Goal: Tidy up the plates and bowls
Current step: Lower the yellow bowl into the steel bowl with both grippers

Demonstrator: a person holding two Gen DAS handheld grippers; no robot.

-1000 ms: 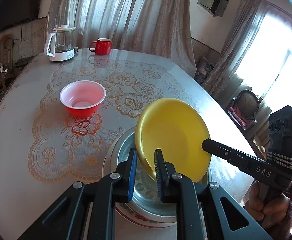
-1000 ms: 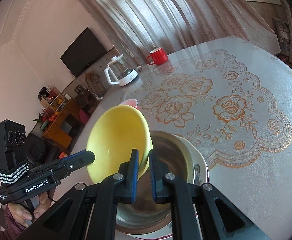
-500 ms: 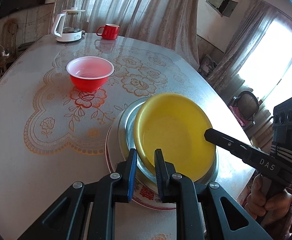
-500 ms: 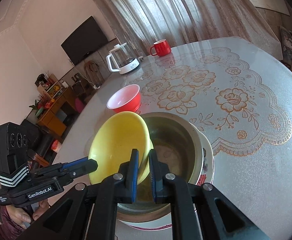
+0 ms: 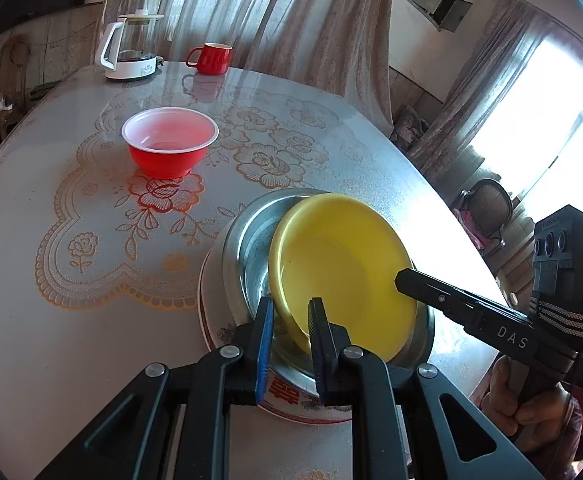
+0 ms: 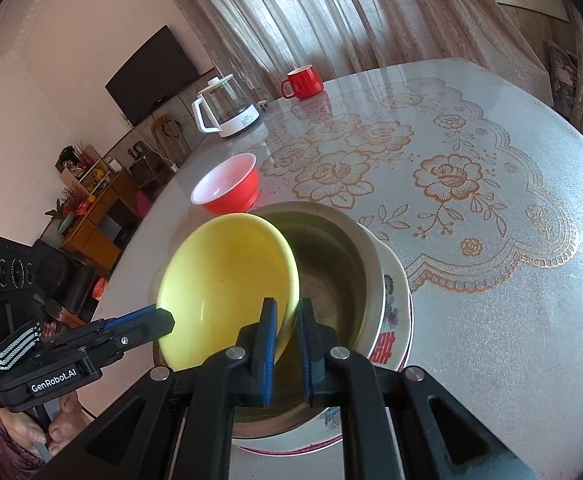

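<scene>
A: Checking the yellow bowl (image 5: 343, 268). Now down inside the steel bowl (image 5: 251, 240), tilted, lower rim against the steel wall; a second ago held clear above it.

B: Confirmed. Left tool (image 5: 289, 338) clamped on the near rim, right tool (image 6: 287, 340) clamped on the opposite rim. Both pinched tight on the thin rim, no release yet.

A: Stack position?

B: Steel bowl on the patterned plate (image 6: 395, 312), near the desk (image 5: 71, 340) edge closest to the person. Plate and steel bowl unmoved against the earlier frames.

A: Meaning for the task?

B: Probably the nesting step almost done. Yellow bowl not yet flat; likely needs levelling, then both tools opened.

A: Other differences from a second ago?

B: Tilt shallower than before. Red bowl (image 5: 170, 147) alone toward the middle of the desk, same spot, apparently next for stacking. Kettle (image 5: 129, 46) and red mug (image 5: 210, 58) at the far edge, unchanged.
</scene>
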